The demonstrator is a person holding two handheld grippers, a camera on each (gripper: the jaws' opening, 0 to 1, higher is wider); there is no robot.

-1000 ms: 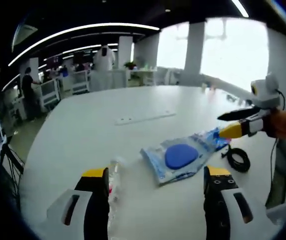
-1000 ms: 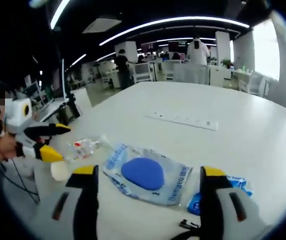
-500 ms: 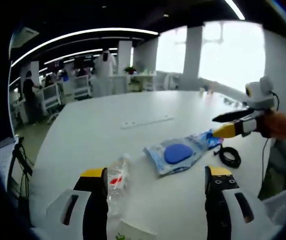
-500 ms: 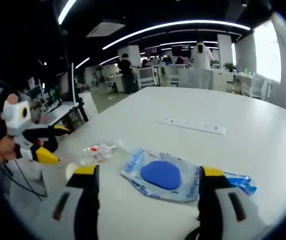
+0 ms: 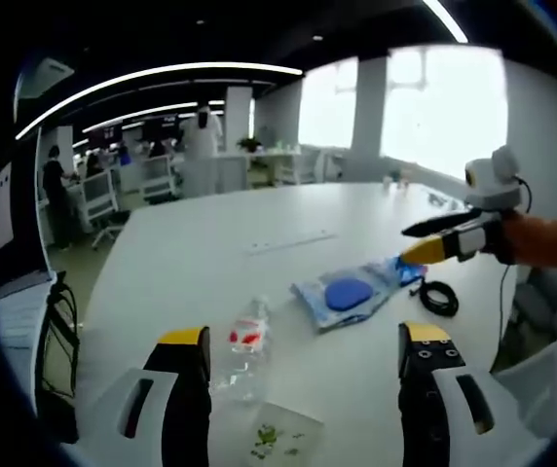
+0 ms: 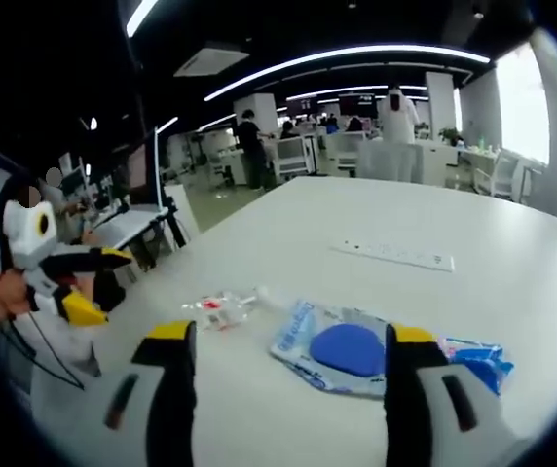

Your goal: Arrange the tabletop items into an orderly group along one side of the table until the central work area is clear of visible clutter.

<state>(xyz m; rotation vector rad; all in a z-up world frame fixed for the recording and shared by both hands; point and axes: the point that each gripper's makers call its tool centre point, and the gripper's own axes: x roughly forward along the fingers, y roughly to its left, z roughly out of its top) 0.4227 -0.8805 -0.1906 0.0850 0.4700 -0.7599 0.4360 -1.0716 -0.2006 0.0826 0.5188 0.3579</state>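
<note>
white table [image 5: 191, 253], items loose
left gripper [image 5: 303, 389] and right gripper [image 6: 283, 389] spread, empty; plastic bottle [image 5: 246, 348] beside blue-disc packet [image 5: 349, 294].

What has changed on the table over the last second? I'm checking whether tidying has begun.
Both hand-held grippers pulled back from the table, jaws open, nothing taken hold of; the left hand-held gripper and the right hand-held gripper hover. The bottle, blue packet and black cable lie as before.
</note>
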